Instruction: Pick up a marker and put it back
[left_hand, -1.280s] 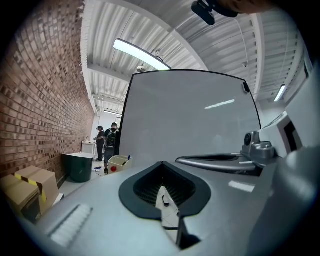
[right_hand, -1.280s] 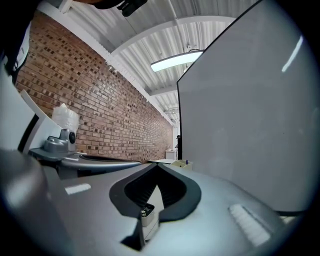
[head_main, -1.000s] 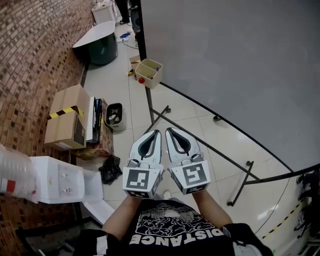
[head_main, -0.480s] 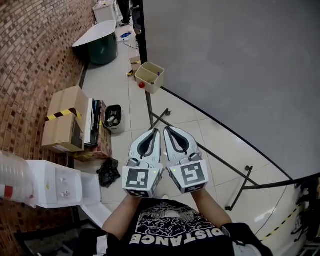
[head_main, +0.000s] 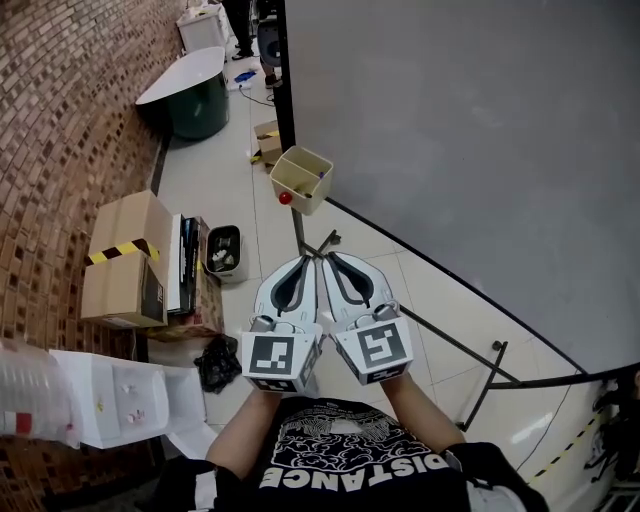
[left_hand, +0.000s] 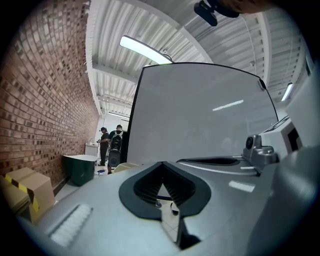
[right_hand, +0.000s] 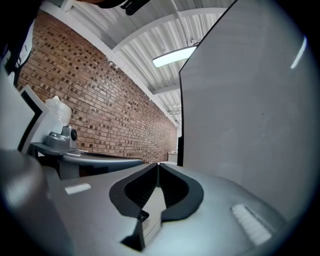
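My left gripper (head_main: 309, 262) and right gripper (head_main: 328, 258) are held side by side in front of the person's chest, both shut with nothing between the jaws. They point at the floor below a small beige box (head_main: 302, 178) fixed to the edge of a big grey whiteboard (head_main: 450, 130). A red round thing (head_main: 285, 198) hangs at the box's lower corner. Something small and dark shows at the box's rim; I cannot make out a marker for sure. In the gripper views the left gripper (left_hand: 162, 164) and the right gripper (right_hand: 157, 165) close at their tips.
Cardboard boxes (head_main: 120, 262) and a small black bin (head_main: 224, 248) stand along the brick wall on the left. A white dispenser (head_main: 115, 398) and a black bag (head_main: 215, 362) are near the person's feet. The board's stand legs (head_main: 470, 350) cross the tiled floor. People (left_hand: 111, 147) stand far off.
The grippers and the head have shifted a little toward the whiteboard, so the beige box sits lower and nearer in view. Both grippers stay shut.
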